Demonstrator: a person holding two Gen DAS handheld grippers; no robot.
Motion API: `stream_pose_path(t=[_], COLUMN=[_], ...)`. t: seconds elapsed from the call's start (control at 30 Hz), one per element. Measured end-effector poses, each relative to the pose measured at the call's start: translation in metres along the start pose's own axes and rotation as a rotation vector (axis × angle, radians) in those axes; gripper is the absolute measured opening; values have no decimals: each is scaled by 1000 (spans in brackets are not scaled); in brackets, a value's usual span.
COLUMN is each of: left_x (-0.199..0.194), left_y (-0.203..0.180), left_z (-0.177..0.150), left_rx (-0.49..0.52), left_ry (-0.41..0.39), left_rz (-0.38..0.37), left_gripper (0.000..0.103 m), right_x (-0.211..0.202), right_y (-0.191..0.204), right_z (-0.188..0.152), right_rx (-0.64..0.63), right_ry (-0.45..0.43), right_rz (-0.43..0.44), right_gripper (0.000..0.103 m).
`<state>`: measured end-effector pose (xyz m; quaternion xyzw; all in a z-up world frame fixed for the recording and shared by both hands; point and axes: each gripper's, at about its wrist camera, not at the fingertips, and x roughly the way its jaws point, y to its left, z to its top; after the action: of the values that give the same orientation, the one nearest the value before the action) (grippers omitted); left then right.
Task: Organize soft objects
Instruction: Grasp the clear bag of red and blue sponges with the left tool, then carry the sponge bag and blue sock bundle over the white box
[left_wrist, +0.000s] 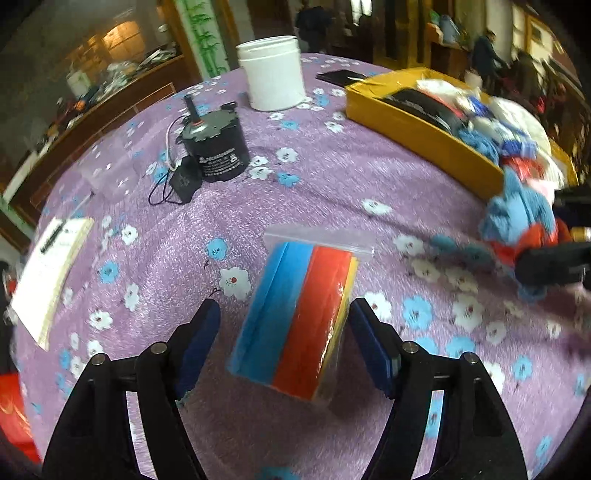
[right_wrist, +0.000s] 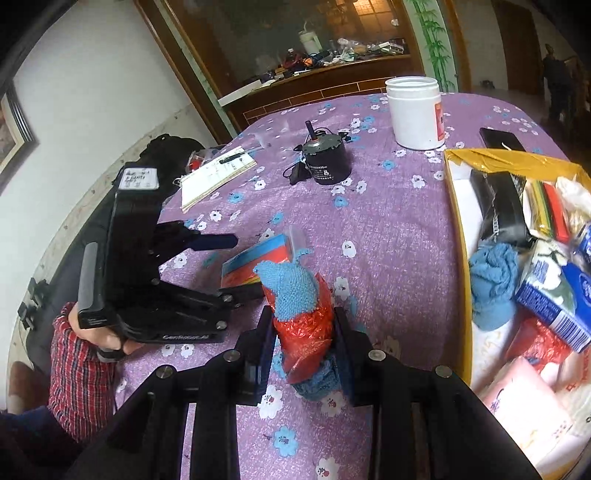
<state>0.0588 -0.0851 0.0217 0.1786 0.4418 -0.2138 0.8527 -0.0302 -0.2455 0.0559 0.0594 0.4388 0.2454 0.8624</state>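
Note:
A clear bag of blue, red and yellow sponges (left_wrist: 295, 314) lies on the purple floral tablecloth (left_wrist: 325, 177). My left gripper (left_wrist: 282, 321) is open, its fingers on either side of the bag's near end. The bag also shows in the right wrist view (right_wrist: 258, 260). My right gripper (right_wrist: 303, 332) is shut on a blue knitted cloth wrapped in a red mesh bag (right_wrist: 299, 306), held above the table; it shows blurred in the left wrist view (left_wrist: 524, 229). A yellow box (right_wrist: 458, 236) at the right holds several soft items, among them a blue cloth (right_wrist: 493, 280).
A white jar (left_wrist: 273, 74), a black motor with a cord (left_wrist: 214, 147) and a notebook with a pen (left_wrist: 51, 273) lie on the far and left parts of the table. A dark flat object (right_wrist: 500, 138) lies behind the box.

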Motion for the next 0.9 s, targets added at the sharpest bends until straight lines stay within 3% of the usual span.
stream_pose_path(t=[0.03,0.07,0.13,0.2,0.47,0.67,0.9], left_x=[2,4,2,-7,-38,-50,-56], left_y=[3,4,-1,-6,-19,-41,-68], left_z=[0,0,0,-1,0,11,26], left_rx=[-34,-60,-63,-72,-239,-253,-210], left_ry=[3,6,-2,-25,-120,-190,-220], left_rz=[-30,-58,-34,-3,-24,4,33], left_gripper=[53,49,43,42,42,42,42], right_x=[0,1,1,0,-14,-21,-35], right_y=[-1,-2,-4,-6,-10,-17,-30], right_z=[-1,-1,-3,-5,-8,-10,-11], right_rx=[6,12,22,31,45,74,109], right_ry=[-3,-5,-8,-17,-84,-120,-158], right_rz=[2,4,7,5,-45,-62,-64], right_gripper=[31,31,31,31,31,31,31])
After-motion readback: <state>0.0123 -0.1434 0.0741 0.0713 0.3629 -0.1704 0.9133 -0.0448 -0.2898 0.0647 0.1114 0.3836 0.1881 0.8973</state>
